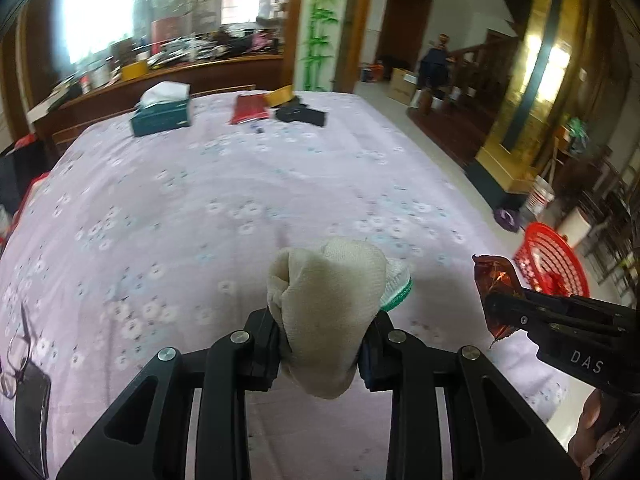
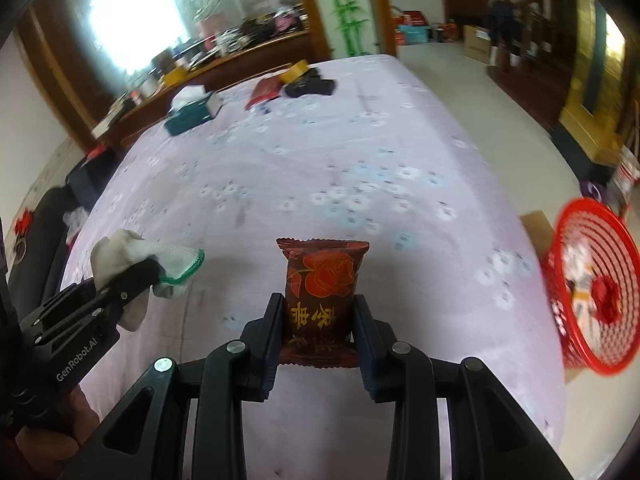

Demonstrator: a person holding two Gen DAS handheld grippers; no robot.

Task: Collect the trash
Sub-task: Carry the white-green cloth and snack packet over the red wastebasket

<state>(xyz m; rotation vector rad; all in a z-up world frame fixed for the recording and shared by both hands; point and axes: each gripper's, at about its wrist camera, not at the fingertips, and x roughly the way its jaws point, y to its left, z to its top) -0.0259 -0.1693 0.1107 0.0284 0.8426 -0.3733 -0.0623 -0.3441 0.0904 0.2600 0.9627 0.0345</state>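
We have both pieces lifted, left claw (image 1: 320,344) pinching the glove (image 1: 328,304), right claw (image 2: 318,332) pinching the snack packet (image 2: 320,284); dropping them into the red basket (image 2: 592,292) remains.

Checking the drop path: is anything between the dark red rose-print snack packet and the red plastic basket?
Nothing visible: the right gripper holds the dark red rose-print snack packet above the floral tablecloth, and the red plastic basket sits beyond the table's right edge.
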